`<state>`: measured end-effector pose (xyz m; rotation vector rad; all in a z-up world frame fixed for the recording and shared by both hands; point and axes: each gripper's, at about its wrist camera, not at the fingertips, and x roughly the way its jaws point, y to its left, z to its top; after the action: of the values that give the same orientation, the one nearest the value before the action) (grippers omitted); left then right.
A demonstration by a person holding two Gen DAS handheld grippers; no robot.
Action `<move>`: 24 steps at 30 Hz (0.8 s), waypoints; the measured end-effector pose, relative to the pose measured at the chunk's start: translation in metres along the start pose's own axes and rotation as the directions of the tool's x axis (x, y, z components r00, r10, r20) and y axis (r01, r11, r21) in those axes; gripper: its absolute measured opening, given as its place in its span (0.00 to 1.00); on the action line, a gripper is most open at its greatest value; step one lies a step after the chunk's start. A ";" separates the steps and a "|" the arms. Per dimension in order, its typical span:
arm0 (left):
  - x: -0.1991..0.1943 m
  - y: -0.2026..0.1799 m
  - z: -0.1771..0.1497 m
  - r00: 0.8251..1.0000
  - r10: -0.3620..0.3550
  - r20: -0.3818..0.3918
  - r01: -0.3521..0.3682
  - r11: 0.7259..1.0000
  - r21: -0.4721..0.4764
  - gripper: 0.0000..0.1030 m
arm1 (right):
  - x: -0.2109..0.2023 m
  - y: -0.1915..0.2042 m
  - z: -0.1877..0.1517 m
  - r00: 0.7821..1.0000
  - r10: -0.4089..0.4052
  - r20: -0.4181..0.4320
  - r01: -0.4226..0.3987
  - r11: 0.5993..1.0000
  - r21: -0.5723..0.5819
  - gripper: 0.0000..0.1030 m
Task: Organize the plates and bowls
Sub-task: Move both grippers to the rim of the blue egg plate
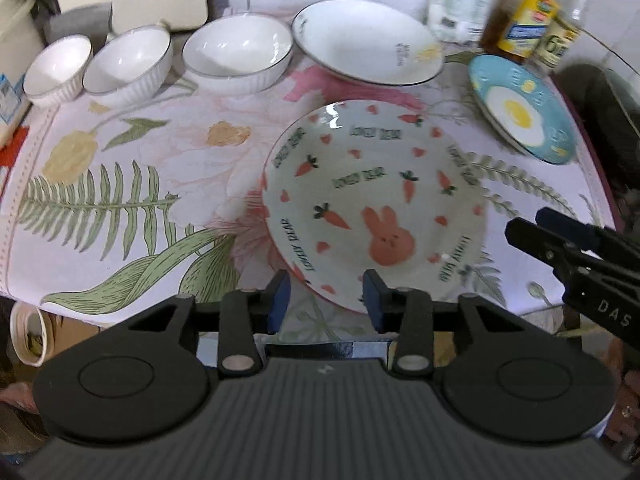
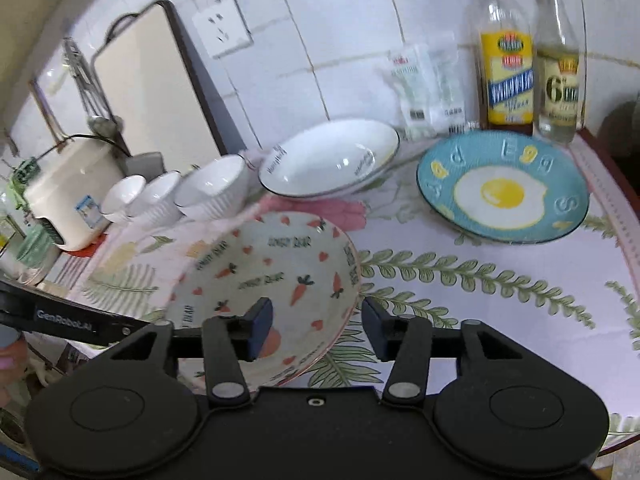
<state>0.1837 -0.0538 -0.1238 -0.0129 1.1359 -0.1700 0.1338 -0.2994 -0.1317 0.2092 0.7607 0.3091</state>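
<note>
A carrot-and-bunny plate (image 1: 376,200) lies near the table's front edge; it also shows in the right wrist view (image 2: 272,280). My left gripper (image 1: 326,298) is open, its jaws either side of the plate's near rim. My right gripper (image 2: 316,326) is open, with its left finger (image 2: 260,328) over the plate and its right finger off the rim. A blue fried-egg plate (image 2: 504,188) lies at the right. A white deep plate (image 2: 332,160) and three white ribbed bowls (image 1: 238,52) (image 1: 128,64) (image 1: 58,68) line the back.
Two sauce bottles (image 2: 506,68) (image 2: 558,72) and plastic packets (image 2: 428,88) stand against the tiled wall at the back right. A white rice cooker (image 2: 68,192) and a leaning cutting board (image 2: 152,92) are at the left. The floral tablecloth (image 1: 140,168) covers the table.
</note>
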 end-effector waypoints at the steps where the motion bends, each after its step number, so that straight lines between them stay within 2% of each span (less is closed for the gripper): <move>1: -0.007 -0.004 -0.002 1.000 0.002 0.008 -0.002 1.000 0.012 0.40 | -0.007 0.002 0.001 1.000 0.004 0.008 -0.004 1.000 -0.011 0.56; 6: -0.037 -0.018 -0.009 0.999 0.003 0.032 -0.005 0.999 0.054 0.48 | -0.042 0.014 0.002 0.999 0.001 0.051 0.003 0.998 -0.069 0.63; 14: -0.083 -0.041 -0.012 0.996 0.001 0.088 -0.013 0.991 0.135 0.60 | -0.093 0.024 0.005 0.992 -0.007 0.129 0.026 0.990 -0.141 0.67; 24: -0.104 -0.073 -0.010 0.992 -0.039 0.123 0.013 0.979 0.204 0.69 | -0.139 0.021 0.005 0.975 -0.036 0.218 0.084 0.973 -0.213 0.70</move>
<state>0.1225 -0.1098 -0.0273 0.1406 0.9879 -0.3041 0.0383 -0.3283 -0.0321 0.0075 0.5146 0.3056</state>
